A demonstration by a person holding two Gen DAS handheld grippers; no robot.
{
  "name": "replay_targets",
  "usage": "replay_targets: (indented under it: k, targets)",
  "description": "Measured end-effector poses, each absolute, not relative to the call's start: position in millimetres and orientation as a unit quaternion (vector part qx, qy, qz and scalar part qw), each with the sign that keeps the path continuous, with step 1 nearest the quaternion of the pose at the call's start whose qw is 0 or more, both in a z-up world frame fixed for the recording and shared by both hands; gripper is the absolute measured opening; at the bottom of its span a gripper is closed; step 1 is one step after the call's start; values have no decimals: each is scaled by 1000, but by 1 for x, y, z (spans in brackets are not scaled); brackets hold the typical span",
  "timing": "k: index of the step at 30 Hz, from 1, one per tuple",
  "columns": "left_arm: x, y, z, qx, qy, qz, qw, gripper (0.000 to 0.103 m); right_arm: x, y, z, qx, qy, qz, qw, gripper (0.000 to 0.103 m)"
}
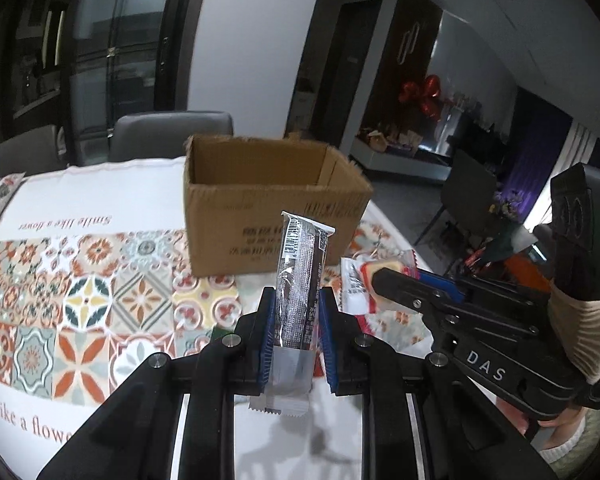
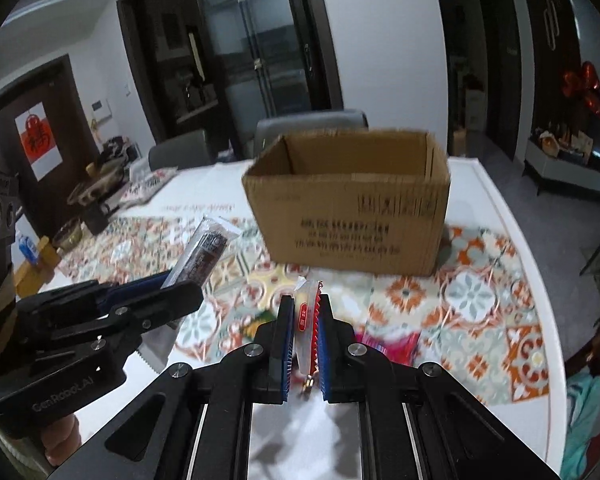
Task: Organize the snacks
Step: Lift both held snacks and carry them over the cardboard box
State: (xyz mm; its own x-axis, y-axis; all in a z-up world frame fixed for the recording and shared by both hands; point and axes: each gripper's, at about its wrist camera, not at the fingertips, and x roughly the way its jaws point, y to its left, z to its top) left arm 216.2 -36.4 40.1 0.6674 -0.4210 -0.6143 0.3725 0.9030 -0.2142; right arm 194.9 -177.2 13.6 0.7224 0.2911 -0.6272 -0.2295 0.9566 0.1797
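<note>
Left gripper: clamped on a long dark snack bar in a clear-ended wrapper, which stands upright between the blue pads, above the table.

Right gripper: clamped on a flat red-and-white snack packet, held edge-on between the pads. The two grippers are side by side, apart.

Open cardboard box stands beyond both on the tiled-pattern tablecloth, printed side facing the cameras. A pink packet lies on the cloth near the right gripper. Grey chairs behind the table.
</note>
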Motion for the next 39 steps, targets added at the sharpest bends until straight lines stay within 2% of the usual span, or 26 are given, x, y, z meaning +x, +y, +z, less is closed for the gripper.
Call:
replay_targets:
  k: [12, 20, 31, 39]
  targets:
    - [256, -40, 89, -22, 299, -212, 930, 21, 238, -181, 73, 49, 286, 138, 947, 12]
    - [296, -43, 114, -15, 295, -213, 932, 21, 268, -185, 94, 50, 279, 131, 950, 12]
    - [353, -56, 119, -11, 324, -206, 923, 21, 321, -193, 105, 42, 309, 120, 943, 12]
    - [389, -68, 101, -2, 359, -190, 914, 21, 356, -200, 91, 46, 339, 114, 933, 12]
